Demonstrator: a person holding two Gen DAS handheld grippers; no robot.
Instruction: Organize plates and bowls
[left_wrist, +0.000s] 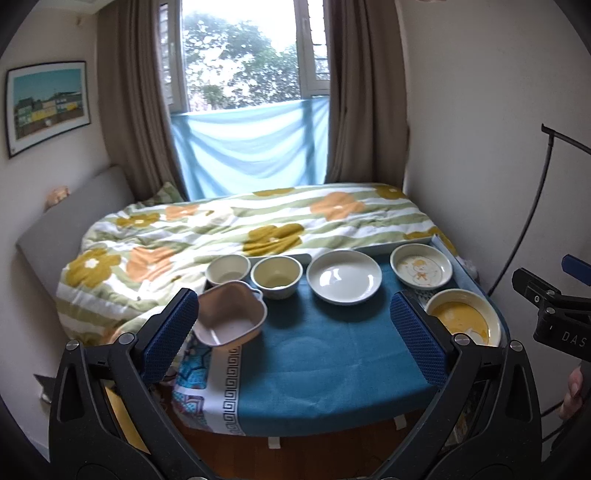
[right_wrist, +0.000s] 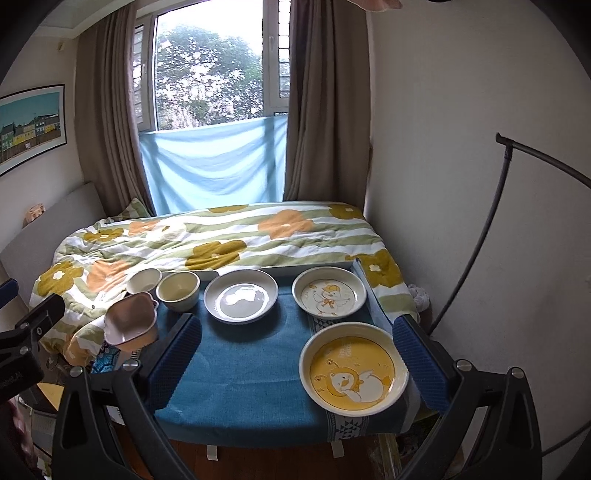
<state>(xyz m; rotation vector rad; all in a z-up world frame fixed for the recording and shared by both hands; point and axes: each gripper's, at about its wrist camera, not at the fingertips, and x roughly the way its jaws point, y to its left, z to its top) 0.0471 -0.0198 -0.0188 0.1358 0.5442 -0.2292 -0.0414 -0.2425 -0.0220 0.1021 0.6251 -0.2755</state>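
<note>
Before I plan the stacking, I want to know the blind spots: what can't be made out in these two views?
- Yellow plate: in the left wrist view, its near left side sits behind the left gripper finger.
- Pink bowl: it overhangs the table's left edge; what holds it up is out of sight in both views.
- White tray behind the dishes: mostly hidden by them.
</note>
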